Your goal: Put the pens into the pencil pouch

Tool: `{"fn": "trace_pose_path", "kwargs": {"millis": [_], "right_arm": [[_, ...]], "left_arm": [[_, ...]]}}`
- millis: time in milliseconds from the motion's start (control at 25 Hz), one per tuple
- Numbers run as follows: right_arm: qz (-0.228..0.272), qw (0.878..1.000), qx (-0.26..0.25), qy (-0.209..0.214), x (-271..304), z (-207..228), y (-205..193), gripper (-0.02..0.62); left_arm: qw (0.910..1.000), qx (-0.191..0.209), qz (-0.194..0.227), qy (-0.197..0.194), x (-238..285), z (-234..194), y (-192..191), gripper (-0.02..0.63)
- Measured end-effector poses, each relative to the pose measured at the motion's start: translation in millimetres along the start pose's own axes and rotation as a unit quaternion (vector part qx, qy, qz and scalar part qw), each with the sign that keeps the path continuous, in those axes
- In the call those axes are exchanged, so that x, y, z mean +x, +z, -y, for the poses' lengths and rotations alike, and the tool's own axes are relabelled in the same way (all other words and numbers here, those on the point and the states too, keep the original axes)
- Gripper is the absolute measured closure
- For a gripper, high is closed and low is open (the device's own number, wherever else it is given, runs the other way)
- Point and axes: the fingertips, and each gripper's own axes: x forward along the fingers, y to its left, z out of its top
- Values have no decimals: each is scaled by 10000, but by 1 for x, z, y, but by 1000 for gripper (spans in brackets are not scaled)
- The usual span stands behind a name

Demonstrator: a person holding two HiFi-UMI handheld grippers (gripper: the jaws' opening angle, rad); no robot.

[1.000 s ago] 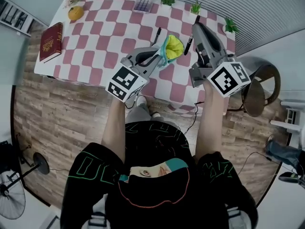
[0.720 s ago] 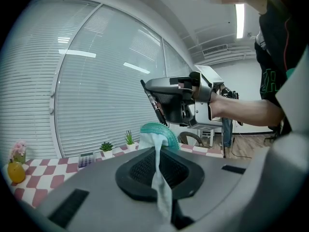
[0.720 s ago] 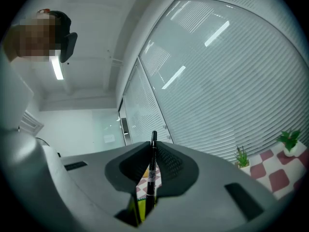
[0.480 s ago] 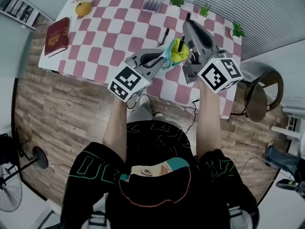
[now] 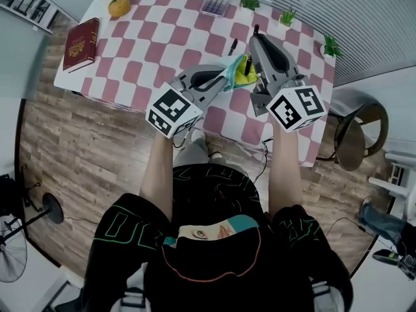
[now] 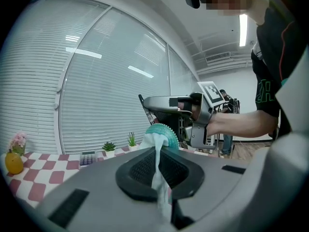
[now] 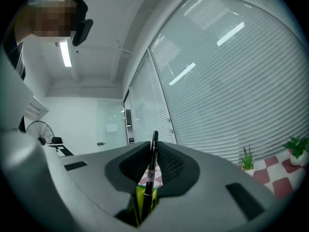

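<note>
Over the near edge of the tabletop, my left gripper is clamped on the soft, floppy pencil pouch at its rim, probably the best hold for a limp mouth. My right gripper pinches a light, stiff, slick black pen mid-barrel, its tip at the yellow opening.

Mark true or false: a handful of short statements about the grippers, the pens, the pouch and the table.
1. The right gripper holds a black pen upright between its fingers. True.
2. The left gripper is open and empty. False: its fingers are shut on the pouch fabric.
3. A second pen lies on the checked tablecloth. True.
4. The red book lies right beside the calculator. False: the book is at the table's left end, the calculator at the far edge near the plants.
</note>
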Motion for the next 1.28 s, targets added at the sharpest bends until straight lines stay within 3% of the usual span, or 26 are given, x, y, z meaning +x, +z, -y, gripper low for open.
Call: {"fn": "trace_pose_path", "kwargs": {"millis": [600, 1080, 1280], "right_arm": [[-137, 9994, -283, -108, -32, 1, -7, 552], [-667, 9950, 634, -386, -41, 13, -51, 552], [-1175, 9912, 540, -265, -32, 7, -68, 552]], "left_arm": [[9978, -451, 332, 364, -9, -21, 1, 606], [9977, -412, 461, 294, -10, -15, 8, 606], [9982, -331, 476, 182, -9, -11, 12, 607]]}}
